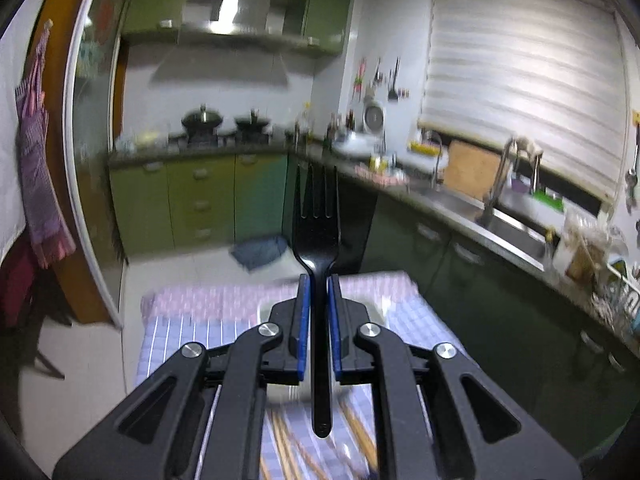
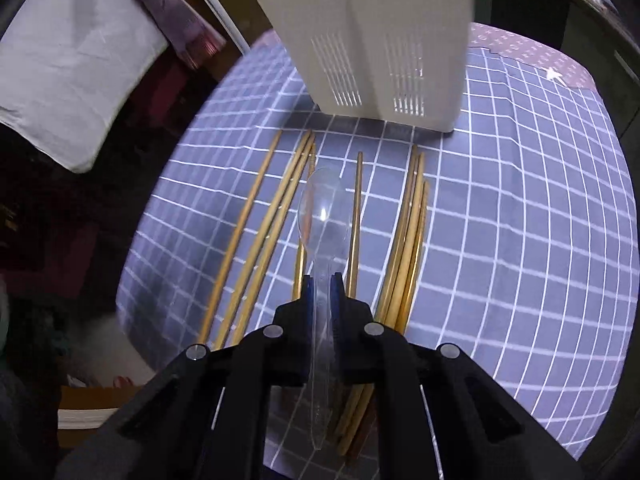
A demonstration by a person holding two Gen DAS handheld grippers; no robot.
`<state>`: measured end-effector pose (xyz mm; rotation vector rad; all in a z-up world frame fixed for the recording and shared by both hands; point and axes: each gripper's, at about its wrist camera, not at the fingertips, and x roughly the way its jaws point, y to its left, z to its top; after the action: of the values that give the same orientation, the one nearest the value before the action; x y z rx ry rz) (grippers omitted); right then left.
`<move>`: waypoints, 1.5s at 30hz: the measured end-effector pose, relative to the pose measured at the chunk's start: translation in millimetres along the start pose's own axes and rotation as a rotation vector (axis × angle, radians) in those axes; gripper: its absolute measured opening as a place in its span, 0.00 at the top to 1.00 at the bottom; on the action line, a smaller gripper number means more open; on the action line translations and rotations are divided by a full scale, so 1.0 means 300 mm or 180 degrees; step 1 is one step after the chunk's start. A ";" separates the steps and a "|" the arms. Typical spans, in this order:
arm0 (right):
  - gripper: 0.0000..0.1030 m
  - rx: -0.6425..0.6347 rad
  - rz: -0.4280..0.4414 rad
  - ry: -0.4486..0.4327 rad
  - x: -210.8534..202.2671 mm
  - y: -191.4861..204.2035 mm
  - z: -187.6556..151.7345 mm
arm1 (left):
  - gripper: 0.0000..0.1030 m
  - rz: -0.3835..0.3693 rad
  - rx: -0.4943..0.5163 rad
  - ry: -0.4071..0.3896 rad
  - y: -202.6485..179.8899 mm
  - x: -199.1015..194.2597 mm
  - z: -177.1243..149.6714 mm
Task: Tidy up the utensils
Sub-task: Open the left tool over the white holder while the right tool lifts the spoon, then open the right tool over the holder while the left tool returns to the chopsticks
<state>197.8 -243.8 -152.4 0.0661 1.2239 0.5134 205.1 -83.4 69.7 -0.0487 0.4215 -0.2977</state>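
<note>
Left claw [image 1: 318, 300] clamped on a black fork [image 1: 317, 240], tines pointing ahead of it, raised above the desk [image 1: 192, 320]. Right claw [image 2: 322, 292] clamped on a clear spoon [image 2: 322, 216], bowl forward; bamboo chopsticks [image 2: 404, 248] lie beneath on both sides, a white utensil holder [image 2: 372, 40] stands ahead.

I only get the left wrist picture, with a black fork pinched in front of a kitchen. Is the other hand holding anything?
Observer: Yes, the right gripper is shut on a clear plastic spoon.
Operator: Where does the cutlery go?
Observer: Probably the white slotted holder, which stands on the checked cloth beyond the spoon.
Operator: Anything left on the table?
Observer: Several wooden chopsticks lie loose on the cloth under the spoon.
</note>
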 end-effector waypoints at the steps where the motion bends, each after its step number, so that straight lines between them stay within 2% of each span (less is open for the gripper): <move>1: 0.91 0.0009 0.0047 -0.0047 -0.017 -0.009 -0.018 | 0.91 0.0012 0.0013 -0.0078 -0.004 0.017 0.016; 5: 0.91 0.0044 0.0160 -0.0211 -0.086 -0.041 -0.070 | 0.91 0.0069 0.0001 -0.0314 -0.011 0.115 0.054; 8: 0.91 0.0099 0.0253 -0.0322 -0.124 -0.053 -0.084 | 0.91 0.0156 0.0027 -0.0356 -0.009 0.201 0.063; 12: 0.91 0.0143 0.0337 -0.0440 -0.179 -0.074 -0.104 | 0.91 0.0283 0.0051 -0.0207 0.012 0.313 0.028; 22: 0.91 0.0064 0.0381 -0.0805 -0.346 -0.080 -0.070 | 0.91 0.0334 0.0021 0.0033 0.061 0.412 -0.106; 23: 0.91 0.0048 0.0376 -0.0856 -0.368 -0.078 -0.057 | 0.84 0.0324 0.0026 0.0066 0.060 0.419 -0.122; 24: 0.91 0.0036 0.0369 -0.0896 -0.383 -0.076 -0.047 | 0.69 0.0319 0.0033 0.0081 0.059 0.421 -0.132; 26: 0.91 0.0035 0.0317 -0.1010 -0.425 -0.081 -0.008 | 0.55 0.0323 0.0075 0.0113 0.051 0.423 -0.162; 30: 0.91 0.0055 0.0286 -0.1197 -0.490 -0.088 0.083 | 0.54 0.0312 0.0166 0.0192 0.034 0.398 -0.189; 34: 0.91 0.0094 0.0335 -0.1568 -0.575 -0.090 0.218 | 0.54 0.0332 0.0035 0.0137 0.066 0.274 -0.169; 37: 0.91 0.0135 0.0370 -0.1918 -0.628 -0.088 0.330 | 0.45 0.0364 0.0006 0.0080 0.089 0.160 -0.167; 38: 0.91 0.0155 0.0343 -0.2050 -0.642 -0.086 0.371 | 0.42 0.0371 0.0033 0.0089 0.089 0.125 -0.170; 42: 0.91 0.0184 0.0118 -0.2462 -0.647 -0.083 0.521 | 0.42 0.0384 0.0137 0.0204 0.095 -0.012 -0.217; 45: 0.91 0.0198 -0.0116 -0.2568 -0.598 -0.101 0.592 | 0.42 0.0373 0.0187 0.0339 0.097 -0.071 -0.260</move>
<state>326.2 -304.5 58.4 0.2756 0.4492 0.3576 162.7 -48.2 3.9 0.0493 0.5188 -0.1976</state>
